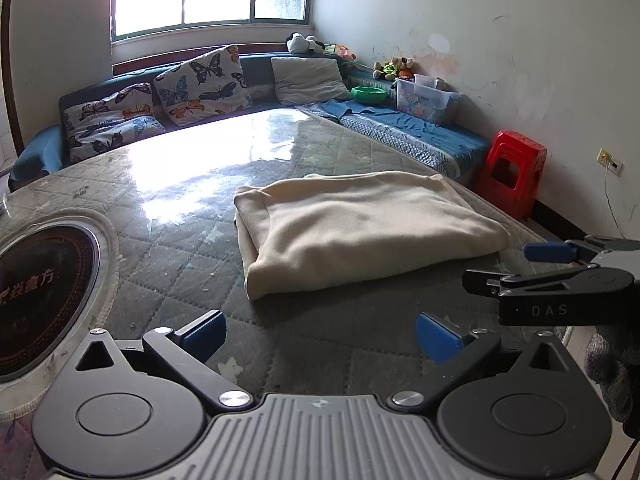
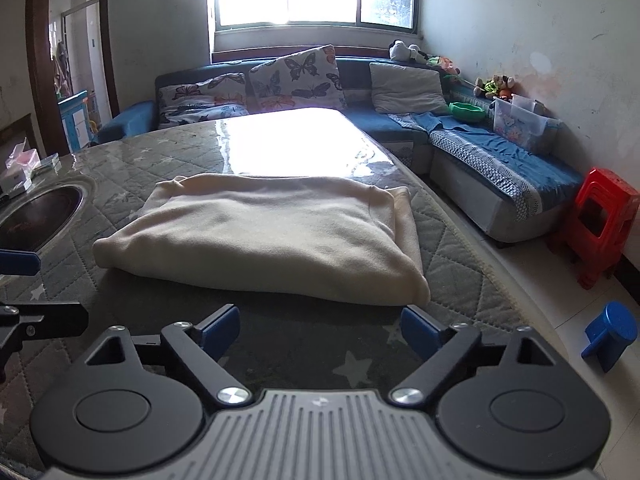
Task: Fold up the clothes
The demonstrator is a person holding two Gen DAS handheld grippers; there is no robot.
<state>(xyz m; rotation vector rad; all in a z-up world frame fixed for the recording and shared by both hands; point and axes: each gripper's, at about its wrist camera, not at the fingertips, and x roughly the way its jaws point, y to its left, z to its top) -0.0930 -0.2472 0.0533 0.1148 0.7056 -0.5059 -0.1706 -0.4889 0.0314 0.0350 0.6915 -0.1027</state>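
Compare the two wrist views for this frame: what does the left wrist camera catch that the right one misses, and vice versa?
Only the left wrist view shows the wall socket and the printing on the round cooktop.

Only the right wrist view shows the doorway, the boxes at the table's left edge, and a blue plastic stool on the floor.

Both show the folded cream garment on the quilted table, the sofa, the red stool, and each open claw, left claw and right claw, short of the garment.
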